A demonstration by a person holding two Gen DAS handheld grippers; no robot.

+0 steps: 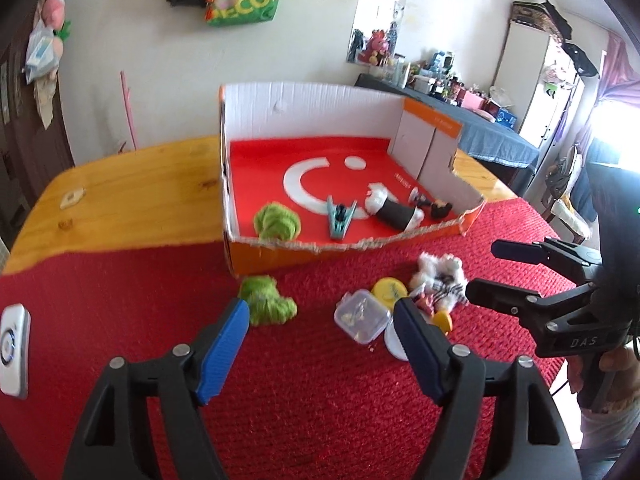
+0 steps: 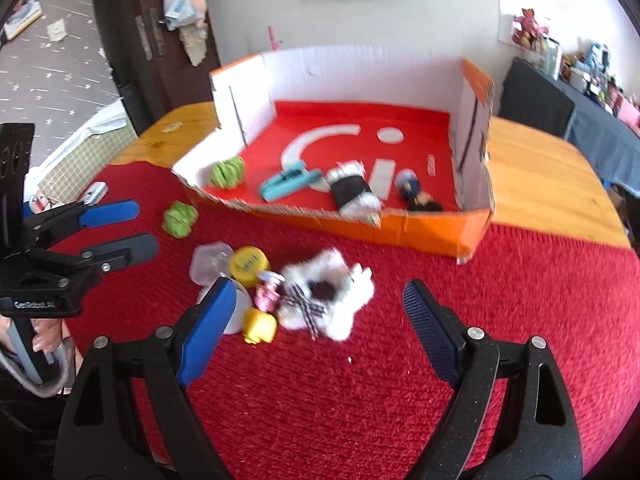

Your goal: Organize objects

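An orange cardboard box (image 1: 280, 258) (image 2: 424, 228) with a red floor holds a green yarn ball (image 1: 277, 221) (image 2: 228, 172), a teal clip (image 1: 340, 216) (image 2: 289, 185), a black-and-white plush (image 1: 394, 210) (image 2: 352, 193) and a small doll (image 2: 416, 194). On the red cloth lie a second green ball (image 1: 266, 300) (image 2: 180, 218), a clear tub (image 1: 361, 316) (image 2: 210, 262), a yellow lid (image 1: 389, 291) (image 2: 248, 264), a small pink figure (image 2: 267, 292), a yellow toy (image 2: 260, 325) and a white fluffy plush (image 1: 440, 276) (image 2: 328, 296). My left gripper (image 1: 322, 320) (image 2: 142, 228) is open and empty. My right gripper (image 2: 320, 304) (image 1: 482, 270) is open above the white plush.
The wooden table (image 1: 132, 196) (image 2: 548, 176) shows beyond the cloth. A white device (image 1: 14, 350) lies at the cloth's left edge. A cluttered dark bench (image 1: 492, 136) stands behind on the right.
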